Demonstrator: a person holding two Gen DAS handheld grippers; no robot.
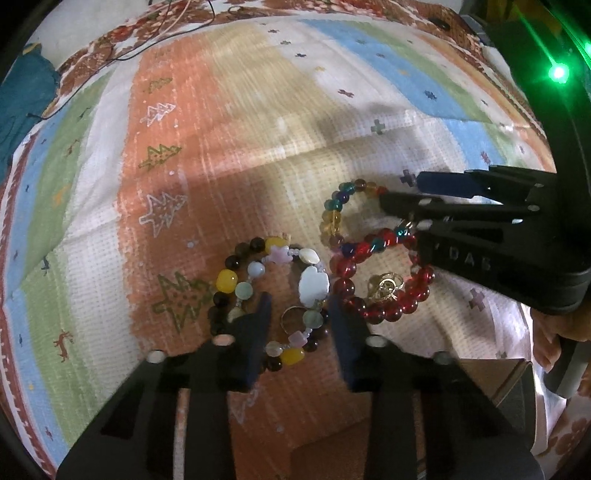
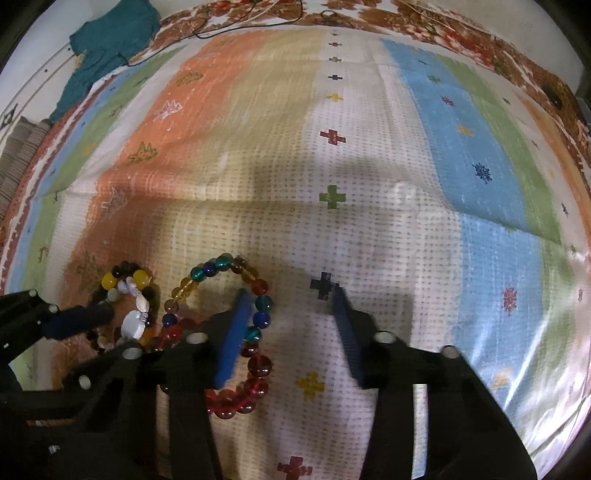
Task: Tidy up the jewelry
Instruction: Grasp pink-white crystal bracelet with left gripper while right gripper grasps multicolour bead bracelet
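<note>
Nearest in the left wrist view, the left gripper [image 1: 299, 306] hangs low over the striped cloth [image 1: 229, 122] with its blue-padded jaws wide apart and holding nothing. Between them lie the near beads of the mixed bracelet [image 1: 266, 291], a loop of yellow, dark, pale green and white shell pieces, with a thin gold ring [image 1: 293, 319] inside it. The left finger covers part of this bracelet's near-left arc.

Just right of it, touching or nearly so, sits the red bracelet [image 1: 380, 280], with a gold charm [image 1: 384, 288] lying inside its loop. Beyond that, the multicolour bracelet [image 1: 343, 210] of amber, teal, blue and purple beads curves up from the red one; whether the two are joined cannot be told.

The right gripper [image 1: 400, 192] reaches in from the right side, its body hiding the right edge of both those loops. From its own camera, the right gripper [image 2: 291, 325] is also spread wide and empty: its left finger lies over the beads where the multicolour bracelet [image 2: 221, 288] meets the red bracelet [image 2: 243, 384], while the right finger rests over bare cloth [image 2: 369, 166] by a dark cross mark. The mixed bracelet [image 2: 127, 302] shows at far left, partly behind the left gripper's finger.

Farther off, a fold crosses the cloth. At the back edge lie a teal fabric [image 2: 107, 48] and a thin dark cable [image 2: 236, 27]. A green light [image 1: 558, 72] glares at upper right.
</note>
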